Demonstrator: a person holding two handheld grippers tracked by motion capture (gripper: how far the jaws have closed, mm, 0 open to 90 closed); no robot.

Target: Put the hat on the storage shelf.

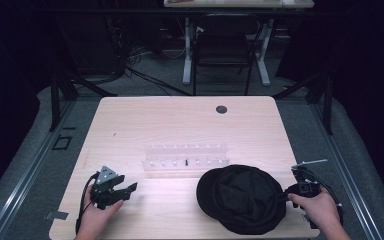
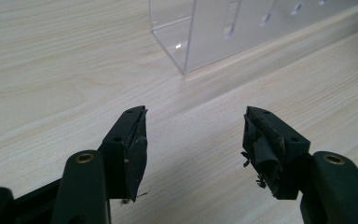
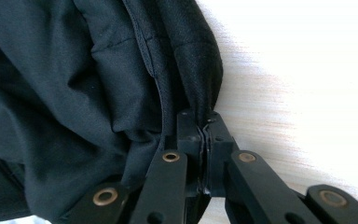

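While pinched at its edge, black hat (image 1: 242, 197) in right gripper (image 3: 204, 128).

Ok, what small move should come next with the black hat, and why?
Probably bring the open left gripper across to the black hat's near-left edge. The right gripper is already shut on the hat's right edge, the left holds nothing, and the hat lies crumpled on the table.

A plain black cap (image 1: 242, 199) lies on the pale, wood-grained table (image 1: 180, 120). The rack (image 1: 186, 160) is clear plastic. Both grippers are black, with brass-coloured rivets.
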